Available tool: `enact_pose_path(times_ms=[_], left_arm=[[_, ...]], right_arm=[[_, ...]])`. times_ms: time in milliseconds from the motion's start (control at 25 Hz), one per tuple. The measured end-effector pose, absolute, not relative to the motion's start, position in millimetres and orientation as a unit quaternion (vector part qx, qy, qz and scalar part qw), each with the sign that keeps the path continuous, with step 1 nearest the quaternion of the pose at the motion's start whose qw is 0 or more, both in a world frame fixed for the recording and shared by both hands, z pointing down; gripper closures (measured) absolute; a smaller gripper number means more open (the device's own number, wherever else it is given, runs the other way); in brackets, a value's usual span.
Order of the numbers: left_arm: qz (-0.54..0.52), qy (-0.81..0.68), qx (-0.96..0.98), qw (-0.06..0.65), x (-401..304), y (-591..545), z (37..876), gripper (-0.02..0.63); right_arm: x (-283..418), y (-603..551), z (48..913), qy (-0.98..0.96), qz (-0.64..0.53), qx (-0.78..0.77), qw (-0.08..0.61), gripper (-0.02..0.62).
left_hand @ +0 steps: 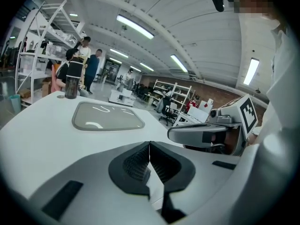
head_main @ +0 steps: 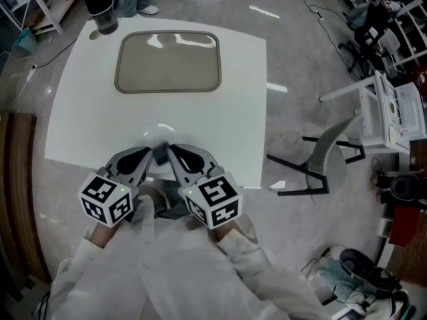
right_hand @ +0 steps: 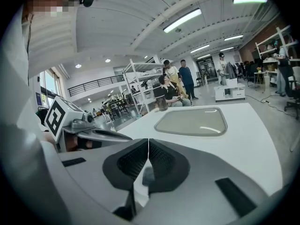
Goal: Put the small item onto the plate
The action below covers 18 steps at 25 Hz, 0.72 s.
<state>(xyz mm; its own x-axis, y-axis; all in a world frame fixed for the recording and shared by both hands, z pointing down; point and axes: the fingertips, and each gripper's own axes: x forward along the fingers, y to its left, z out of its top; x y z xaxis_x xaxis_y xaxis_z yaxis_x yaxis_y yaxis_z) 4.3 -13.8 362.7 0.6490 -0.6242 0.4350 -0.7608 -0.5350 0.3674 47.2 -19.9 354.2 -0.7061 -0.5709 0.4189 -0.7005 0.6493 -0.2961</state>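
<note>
A shallow grey rectangular plate (head_main: 168, 62) lies empty on the far half of the white table (head_main: 80, 112); it also shows as the plate (left_hand: 107, 116) and the plate (right_hand: 192, 121) in the two gripper views. Both grippers hover over the table's near edge, tips side by side. My left gripper (head_main: 153, 156) (left_hand: 149, 146) is shut, pads touching, nothing between them. My right gripper (head_main: 169, 154) (right_hand: 148, 144) is likewise shut and empty. A small grey-blue thing (right_hand: 147, 176) shows through the gap below the right pads; I cannot tell what it is.
A dark tumbler (head_main: 100, 5) stands at the table's far left corner. A grey chair (head_main: 327, 159) stands on the floor to the right of the table. People (left_hand: 89, 64) stand beyond the far edge, near white shelving (left_hand: 42, 41).
</note>
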Motion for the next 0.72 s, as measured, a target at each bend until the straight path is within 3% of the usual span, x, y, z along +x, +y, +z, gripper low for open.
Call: enact_pose_path(times_ms=[720], left_arm=[[0.15, -0.386, 0.86, 0.297, -15.2, -19.2, 374.7, 0.595]], right_arm=[[68.6, -26.4, 368.1, -0.865, 0.259, 0.406, 0.141, 0.58]])
